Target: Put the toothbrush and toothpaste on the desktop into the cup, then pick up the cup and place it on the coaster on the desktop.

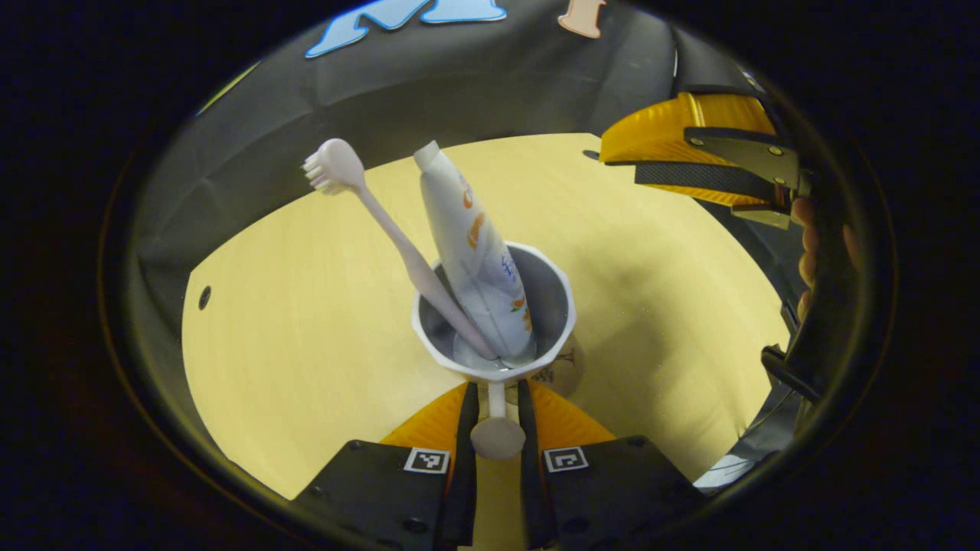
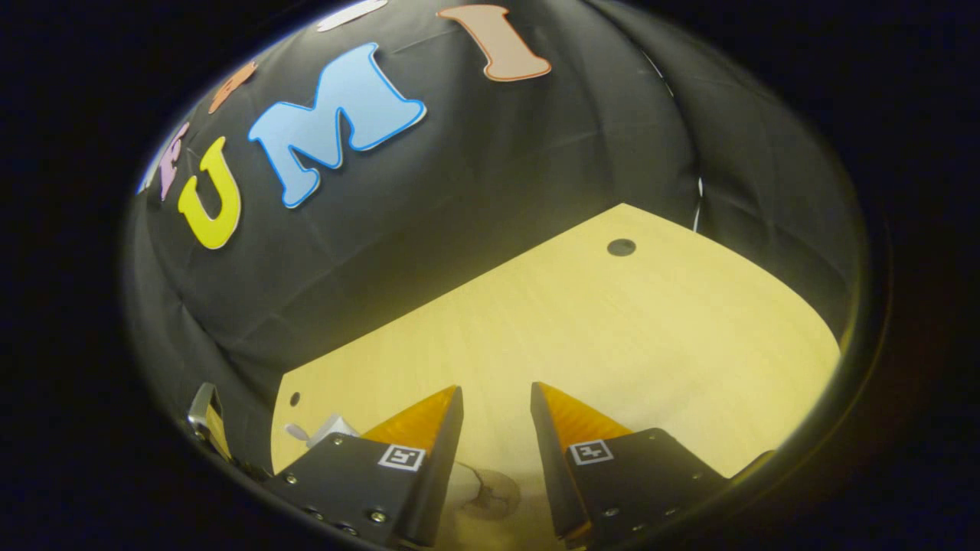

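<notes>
Both items stand in the cup (image 1: pixel 494 310) mid-surface — my left gripper (image 1: pixel 496 417) pinches its handle (image 1: pixel 497 428); rigid, top-heavy, so I keep it level. Right gripper (image 2: pixel 496 428) spread, idle.

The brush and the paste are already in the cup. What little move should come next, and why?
Probably ease the cup straight down, then let go. The toothbrush and toothpaste already stand inside it, the left gripper pinches its handle, and the brown coaster peeks out right under its base, so the cup seems at its spot. I can't tell whether it touches yet.
</notes>
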The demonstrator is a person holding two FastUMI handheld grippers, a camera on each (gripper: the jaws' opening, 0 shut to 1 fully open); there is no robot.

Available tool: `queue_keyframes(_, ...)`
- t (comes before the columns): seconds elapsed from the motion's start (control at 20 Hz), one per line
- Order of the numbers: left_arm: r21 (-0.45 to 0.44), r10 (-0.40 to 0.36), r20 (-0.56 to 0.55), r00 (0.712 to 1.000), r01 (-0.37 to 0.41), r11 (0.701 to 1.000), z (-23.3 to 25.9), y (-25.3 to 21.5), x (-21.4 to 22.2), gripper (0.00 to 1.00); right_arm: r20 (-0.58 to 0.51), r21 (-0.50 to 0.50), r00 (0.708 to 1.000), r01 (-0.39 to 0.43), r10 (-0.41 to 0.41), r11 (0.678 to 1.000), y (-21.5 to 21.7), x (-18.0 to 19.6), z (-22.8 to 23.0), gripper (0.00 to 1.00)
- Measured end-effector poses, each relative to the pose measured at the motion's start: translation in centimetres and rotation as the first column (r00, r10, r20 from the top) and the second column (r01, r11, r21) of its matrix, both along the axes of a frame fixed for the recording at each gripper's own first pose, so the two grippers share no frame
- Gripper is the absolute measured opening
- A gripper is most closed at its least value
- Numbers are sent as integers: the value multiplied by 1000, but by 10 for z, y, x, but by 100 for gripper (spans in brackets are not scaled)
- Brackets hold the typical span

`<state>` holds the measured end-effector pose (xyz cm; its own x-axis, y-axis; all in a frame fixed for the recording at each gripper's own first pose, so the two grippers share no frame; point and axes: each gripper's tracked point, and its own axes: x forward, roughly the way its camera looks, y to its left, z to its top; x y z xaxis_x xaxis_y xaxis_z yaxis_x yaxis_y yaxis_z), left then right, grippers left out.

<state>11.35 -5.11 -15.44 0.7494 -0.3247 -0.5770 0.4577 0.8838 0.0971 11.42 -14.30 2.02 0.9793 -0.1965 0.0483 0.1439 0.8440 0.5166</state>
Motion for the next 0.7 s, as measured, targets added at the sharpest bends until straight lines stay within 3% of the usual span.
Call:
queue_keyframes(0.6,28,21,19,1000,-21,999,1,6,12,30,-24,16,1000,20,-19,1000,-20,-24,-25,54)
queue_keyframes(0.65,27,26,23,999,-26,999,2,7,12,31,-25,17,1000,17,-17,1000,-21,-25,-27,54)
queue_keyframes(0.7,23,31,31,999,-31,999,3,6,13,39,-24,17,1000,15,-15,1000,-21,-27,-27,54)
